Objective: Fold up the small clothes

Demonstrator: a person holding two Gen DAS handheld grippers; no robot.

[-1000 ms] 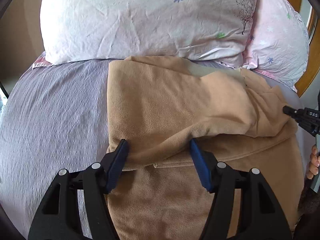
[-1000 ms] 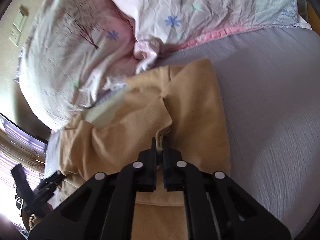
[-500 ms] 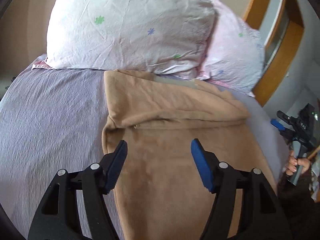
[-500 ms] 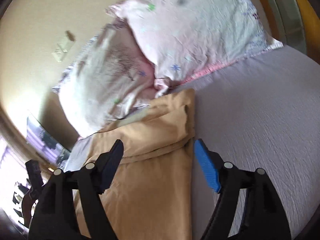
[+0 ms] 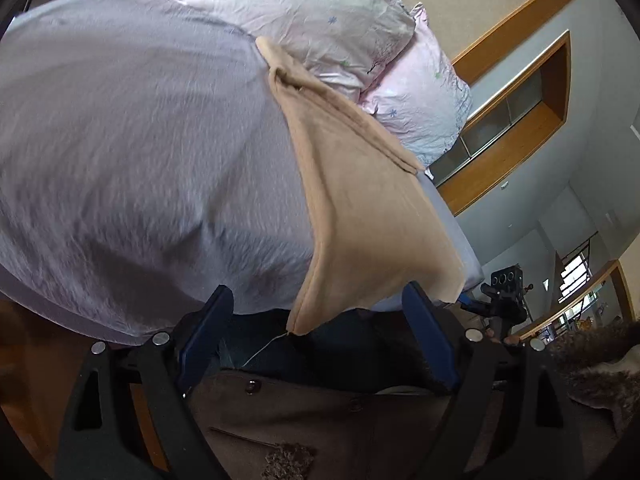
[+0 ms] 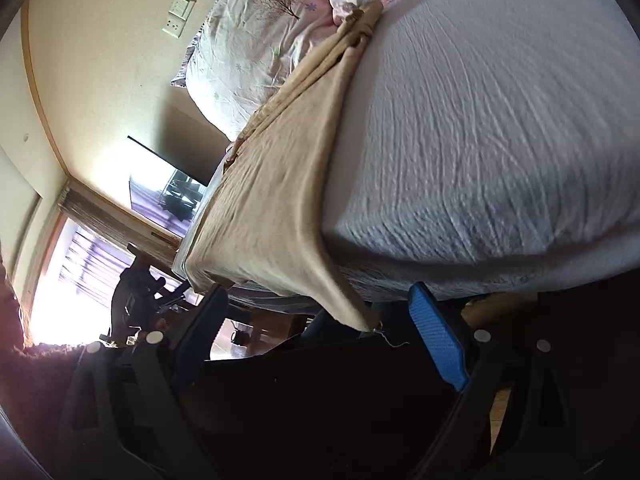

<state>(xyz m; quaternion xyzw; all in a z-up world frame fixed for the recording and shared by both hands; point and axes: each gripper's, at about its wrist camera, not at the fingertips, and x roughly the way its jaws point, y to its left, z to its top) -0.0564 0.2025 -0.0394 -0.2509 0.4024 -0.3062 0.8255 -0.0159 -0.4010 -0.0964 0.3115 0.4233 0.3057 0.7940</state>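
A tan fleece garment (image 5: 360, 204) lies flat on the lilac bed sheet (image 5: 132, 152), its far end folded over near the pillows and its near end hanging over the bed edge. It also shows in the right wrist view (image 6: 280, 200). My left gripper (image 5: 316, 340) is open and empty, low at the bed's edge, near the garment's hanging left corner. My right gripper (image 6: 320, 336) is open and empty, below the bed edge, near the garment's hanging right corner with a loose thread. Each gripper shows small in the other's view.
Two flowered pillows (image 5: 320, 12) lie at the head of the bed. The bed sheet (image 6: 500, 120) is bare to either side of the garment. The person's brown coat (image 5: 360, 432) fills the foreground. A wooden window frame (image 5: 520, 120) and walls stand beyond.
The right gripper let go of the garment's fold and opened. Both grippers drew back from the folded end near the pillows to below the bed's near edge. The garment now lies flatter.
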